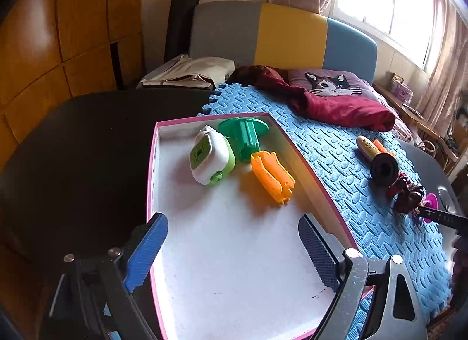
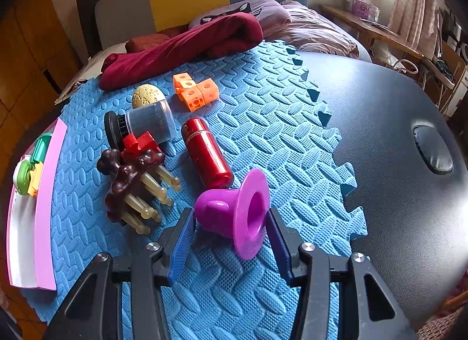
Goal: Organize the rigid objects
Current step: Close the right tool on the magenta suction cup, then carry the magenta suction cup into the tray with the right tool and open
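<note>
Your right gripper brackets the purple funnel lying on the blue mat, pads seemingly touching (hard to confirm); squeeze firmly before lifting toward the pink-rimmed box, over which your left gripper stands wide and empty.

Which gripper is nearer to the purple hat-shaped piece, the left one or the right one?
Right. The right gripper has the purple hat-shaped piece between its jaws. The left gripper hangs open over the pink-rimmed tray, away from the piece.
</note>
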Demonstrator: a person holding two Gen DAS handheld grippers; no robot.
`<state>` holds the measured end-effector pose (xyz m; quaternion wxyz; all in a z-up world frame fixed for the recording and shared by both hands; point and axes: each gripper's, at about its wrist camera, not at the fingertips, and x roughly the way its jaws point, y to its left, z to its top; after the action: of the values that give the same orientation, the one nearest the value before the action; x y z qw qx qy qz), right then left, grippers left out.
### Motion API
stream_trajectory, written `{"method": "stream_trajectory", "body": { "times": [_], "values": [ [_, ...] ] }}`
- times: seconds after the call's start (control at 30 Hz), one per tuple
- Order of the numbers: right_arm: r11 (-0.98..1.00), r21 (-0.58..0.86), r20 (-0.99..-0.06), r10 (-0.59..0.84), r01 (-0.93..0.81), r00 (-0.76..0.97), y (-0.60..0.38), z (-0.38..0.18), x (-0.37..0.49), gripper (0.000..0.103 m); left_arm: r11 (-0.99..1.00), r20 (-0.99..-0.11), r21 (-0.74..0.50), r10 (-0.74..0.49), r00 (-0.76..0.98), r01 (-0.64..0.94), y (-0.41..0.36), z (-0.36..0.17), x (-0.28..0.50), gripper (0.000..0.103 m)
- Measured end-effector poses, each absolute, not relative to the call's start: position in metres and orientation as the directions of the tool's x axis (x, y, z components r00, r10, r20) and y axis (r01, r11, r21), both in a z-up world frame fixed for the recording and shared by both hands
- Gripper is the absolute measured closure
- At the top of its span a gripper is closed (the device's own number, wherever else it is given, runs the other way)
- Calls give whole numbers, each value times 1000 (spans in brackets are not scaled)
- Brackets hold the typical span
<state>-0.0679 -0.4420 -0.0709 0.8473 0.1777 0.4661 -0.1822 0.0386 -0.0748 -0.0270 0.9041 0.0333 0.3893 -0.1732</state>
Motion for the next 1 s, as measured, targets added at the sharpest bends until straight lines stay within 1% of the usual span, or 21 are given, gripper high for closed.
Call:
{"method": "stream_trajectory", "body": {
  "times": [0.1, 0.13, 0.17, 0.27, 0.63, 1.0],
  "values": [
    [861, 149, -842, -148, 487, 519, -445, -67, -71, 56, 937, -717, -75, -289, 634, 342, -76, -28, 37, 12],
    [859, 163, -832, -144, 486, 535, -446, -65, -73, 70, 936, -718, -73, -288, 634, 343, -76, -28, 37, 11],
    [852, 170, -830, -147, 495, 538, -448, -64, -74, 89, 937, -719, -71, -286, 633, 343, -76, -28, 37, 12],
    [837, 151, -858, -153, 525, 491, -454, -72, -71, 88, 936, -724, -76, -289, 627, 344, -76, -29, 37, 12],
    [849, 158, -852, -141, 505, 504, -450, -74, -69, 90, 932, -723, -93, -305, 620, 351, -76, -29, 35, 11],
    [843, 218, -788, -146, 493, 598, -451, -55, -80, 90, 933, -722, -94, -304, 622, 347, -72, -29, 33, 12]
  ]
}}
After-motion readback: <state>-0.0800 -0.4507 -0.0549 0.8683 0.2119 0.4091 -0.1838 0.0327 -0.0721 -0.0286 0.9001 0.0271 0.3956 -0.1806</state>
